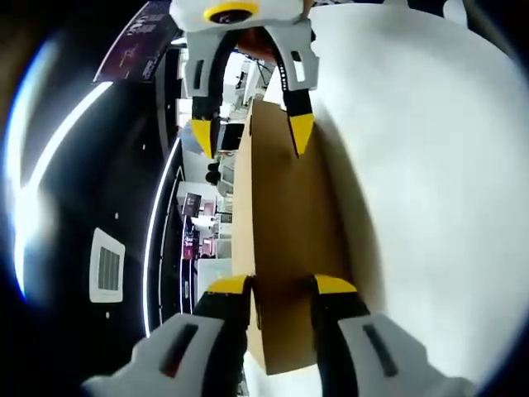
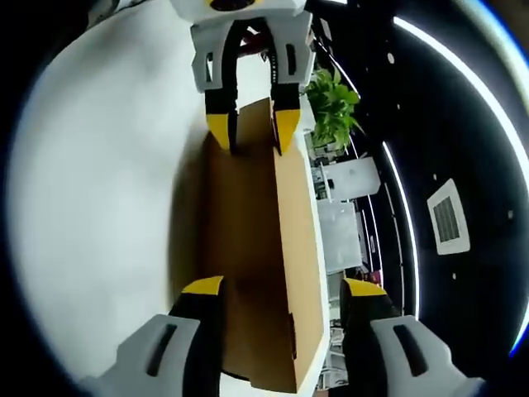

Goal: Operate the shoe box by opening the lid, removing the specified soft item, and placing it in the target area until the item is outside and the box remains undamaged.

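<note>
left gripper view: the left gripper [image 1: 281,289] comes up from the bottom with its yellow-tipped jaws set on either side of the near end of the brown cardboard shoe box [image 1: 285,240], which lies on the white table [image 1: 430,182]. the tips look pressed against the box end, so this gripper appears clamped on it, though the actual contact is hard to make out. at the far end of the box the right gripper [image 1: 252,136] reaches in from the top, one yellow tip on each side of the cardboard. off to the left, a dark ceiling with curved light strips [image 1: 157,223] and a square vent [image 1: 107,266].

right gripper view: same box [image 2: 252,273], seen from the other end. the right gripper [image 2: 285,289] has its jaws spread wide, and the box end sits between them with a clear gap at the right-hand tip, so no firm hold there. at the far end the left gripper [image 2: 254,131] straddles the cardboard with both tips close against it. a green potted plant [image 2: 332,103] stands beyond the table edge.

the lid's state can't be told, and no soft item can be picked out.
</note>
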A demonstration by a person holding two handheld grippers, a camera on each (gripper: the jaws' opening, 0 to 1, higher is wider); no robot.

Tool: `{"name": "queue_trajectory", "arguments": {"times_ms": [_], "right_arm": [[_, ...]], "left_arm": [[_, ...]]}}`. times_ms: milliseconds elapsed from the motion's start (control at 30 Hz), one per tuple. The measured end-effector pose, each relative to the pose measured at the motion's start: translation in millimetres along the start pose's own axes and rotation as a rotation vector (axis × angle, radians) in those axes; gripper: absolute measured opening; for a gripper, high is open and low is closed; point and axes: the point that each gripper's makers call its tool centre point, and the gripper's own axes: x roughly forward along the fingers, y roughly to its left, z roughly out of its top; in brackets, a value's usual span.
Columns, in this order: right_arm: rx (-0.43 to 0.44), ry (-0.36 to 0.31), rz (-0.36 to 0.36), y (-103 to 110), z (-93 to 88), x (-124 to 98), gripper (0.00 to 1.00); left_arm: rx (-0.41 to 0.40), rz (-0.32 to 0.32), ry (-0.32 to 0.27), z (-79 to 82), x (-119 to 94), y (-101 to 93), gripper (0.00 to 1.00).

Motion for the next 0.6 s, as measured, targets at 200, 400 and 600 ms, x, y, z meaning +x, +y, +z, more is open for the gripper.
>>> {"name": "queue_trajectory", "arguments": {"times_ms": [200, 400, 600], "right_arm": [[-0.007, -0.017, -0.007, -1.4, 2.5, 2.4, 0.52], [-0.021, -0.019, -0.010, 0.5, 3.8, 4.4, 0.47], [-0.026, -0.017, -0.004, 4.7, 3.8, 4.9, 0.41]], "left_arm": [[-0.003, -0.001, 0.005, 0.5, -0.4, 0.3, 0.29], [-0.004, -0.002, 0.006, 0.8, -0.9, 0.1, 0.29], [-0.009, -0.001, 0.007, 1.4, -1.2, 0.2, 0.28]]}}
